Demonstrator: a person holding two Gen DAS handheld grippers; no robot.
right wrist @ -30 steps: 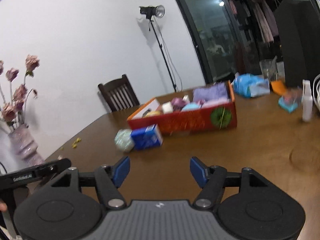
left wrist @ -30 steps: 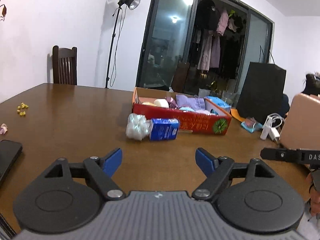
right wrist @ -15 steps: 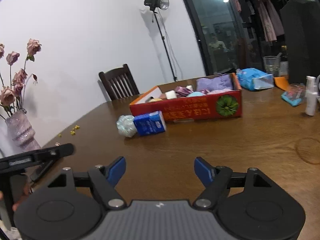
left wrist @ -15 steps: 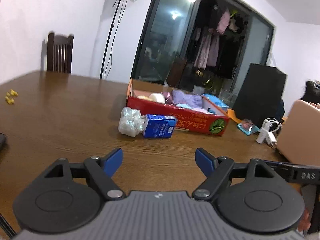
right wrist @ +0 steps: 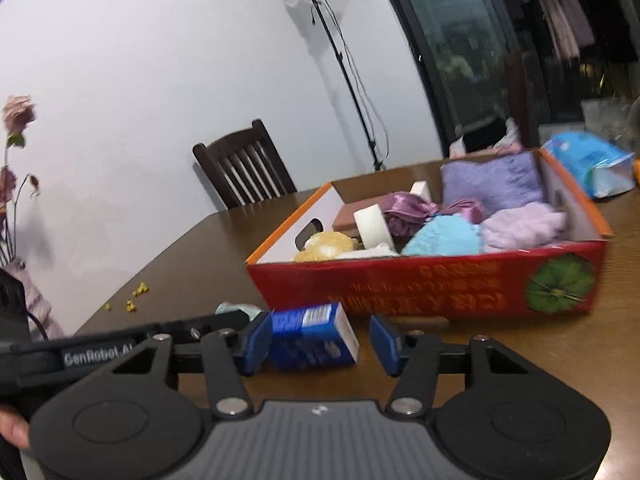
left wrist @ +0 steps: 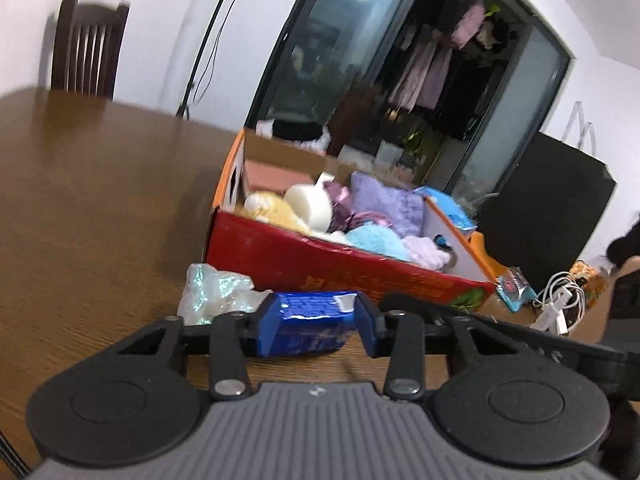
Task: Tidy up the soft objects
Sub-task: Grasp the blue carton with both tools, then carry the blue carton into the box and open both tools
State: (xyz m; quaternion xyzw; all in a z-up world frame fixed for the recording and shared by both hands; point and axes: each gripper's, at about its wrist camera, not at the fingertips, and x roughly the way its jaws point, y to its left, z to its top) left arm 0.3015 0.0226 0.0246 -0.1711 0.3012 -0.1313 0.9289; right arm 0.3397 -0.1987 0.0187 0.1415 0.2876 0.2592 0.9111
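Observation:
A blue tissue pack (left wrist: 308,322) lies on the brown table just in front of a red cardboard box (left wrist: 320,264). My left gripper (left wrist: 314,324) has its closing jaws around the pack, both blue pads touching its ends. My right gripper (right wrist: 320,340) also straddles the blue tissue pack (right wrist: 312,336); its jaws are closing, the left pad close to the pack and the right pad still clear of it. The red box (right wrist: 420,284) holds a purple towel (right wrist: 492,180), a light blue fluffy piece (right wrist: 440,236), a white roll (right wrist: 372,224) and other soft items. A crinkly plastic bundle (left wrist: 212,292) lies left of the pack.
A dark wooden chair (right wrist: 244,172) and a light stand (right wrist: 348,72) are behind the table. A blue packet (right wrist: 592,164) lies past the box. White charger cables (left wrist: 560,304) sit at the right. Yellow crumbs (right wrist: 136,296) and dried roses (right wrist: 16,120) are at the left.
Both grippers have moved forward to the blue tissue pack, which now sits between both pairs of jaws. Both pairs of jaws have narrowed, the left one onto the pack.

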